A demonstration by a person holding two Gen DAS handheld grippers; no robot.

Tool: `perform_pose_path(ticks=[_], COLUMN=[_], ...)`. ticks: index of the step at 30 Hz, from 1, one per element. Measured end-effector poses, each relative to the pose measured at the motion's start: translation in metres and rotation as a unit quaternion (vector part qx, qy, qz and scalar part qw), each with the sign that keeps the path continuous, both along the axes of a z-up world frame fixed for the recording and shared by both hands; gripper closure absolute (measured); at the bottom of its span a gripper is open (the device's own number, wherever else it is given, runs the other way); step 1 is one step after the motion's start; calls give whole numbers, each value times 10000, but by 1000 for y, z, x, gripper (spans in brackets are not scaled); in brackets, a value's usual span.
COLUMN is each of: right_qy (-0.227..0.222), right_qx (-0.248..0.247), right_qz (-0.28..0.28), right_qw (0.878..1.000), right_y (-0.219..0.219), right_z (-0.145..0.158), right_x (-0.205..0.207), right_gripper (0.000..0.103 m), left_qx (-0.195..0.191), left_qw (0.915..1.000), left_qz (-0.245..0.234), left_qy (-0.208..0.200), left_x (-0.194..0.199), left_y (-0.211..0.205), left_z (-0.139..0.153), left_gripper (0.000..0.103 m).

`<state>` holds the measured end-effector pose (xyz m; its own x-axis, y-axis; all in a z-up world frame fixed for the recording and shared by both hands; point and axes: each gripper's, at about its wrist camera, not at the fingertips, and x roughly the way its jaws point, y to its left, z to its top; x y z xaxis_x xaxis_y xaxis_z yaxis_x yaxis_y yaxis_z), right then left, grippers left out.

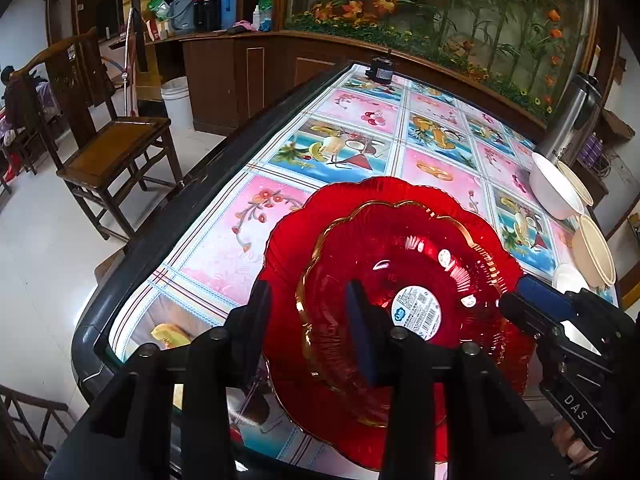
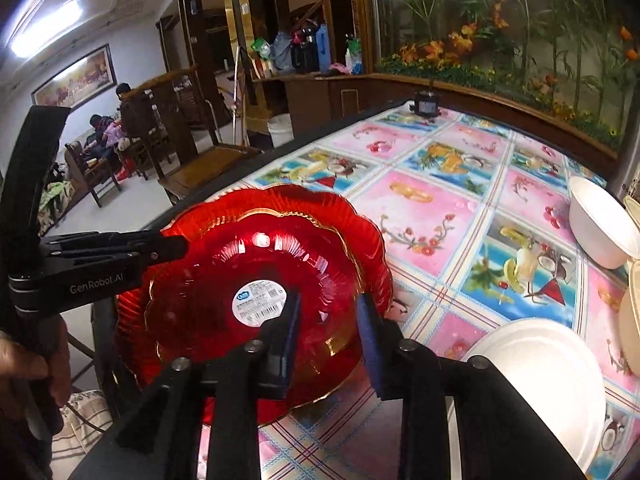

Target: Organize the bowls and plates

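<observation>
Both tools are open: the left tool (image 1: 310, 320) and right tool (image 2: 330, 326) straddle opposite rims of the gold-edged red plate (image 1: 400, 280) nested on a larger red plate (image 1: 288, 240).

"GenRobot.AI" stands in pale letters on the black body of the left claw (image 2: 168, 249), seen at the left of the right wrist view. "DAS" reads in white along the black body of the right claw (image 1: 532, 296), at the near right of the left wrist view. A round white sticker (image 1: 416, 311) lies at the centre of the inner red plate (image 1: 400, 280); it carries a blue logo, lines of small print and a barcode, all too small to read. Dark lettering on the steel flask (image 1: 572, 128) at the far right is cut off and unclear.
</observation>
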<state>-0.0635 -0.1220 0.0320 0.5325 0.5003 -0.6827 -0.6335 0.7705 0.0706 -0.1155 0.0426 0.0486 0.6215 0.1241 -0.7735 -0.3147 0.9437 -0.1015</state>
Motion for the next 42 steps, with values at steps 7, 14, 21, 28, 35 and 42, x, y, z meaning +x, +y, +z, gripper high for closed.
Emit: perform_pose_path(ticks=[7,14,21,28,35,42], right_qy=[48,54,-2,-60,-371,-486], right_qx=[179,433,769,1140,1412,1961], right_qz=[-53,-111,-236,-512,-855,-1263], right_qw=[9998,9990,9968,9921,9856,9712], right_y=[-7,-20,-43,-78,-131,-198], right_z=[4,10,19,27,38,40], right_x=[2,4,6,10,4,2], right_gripper=[73,71,71,71,67,56], left_qx=[15,12,90,113,112,30], left_qw=[10000,9998,9992,9970,9926,9859], left_qz=[-8,-67,-269,-671,-1154,-1633], left_qy=[-78,-173,-294,-369,-372,-367], left_x=[-1,-2,-4,-1,2,4], left_y=[-3,-9,-26,-56,-93,-126], left_z=[5,10,21,27,27,24], left_gripper=[60,57,57,57,57,57])
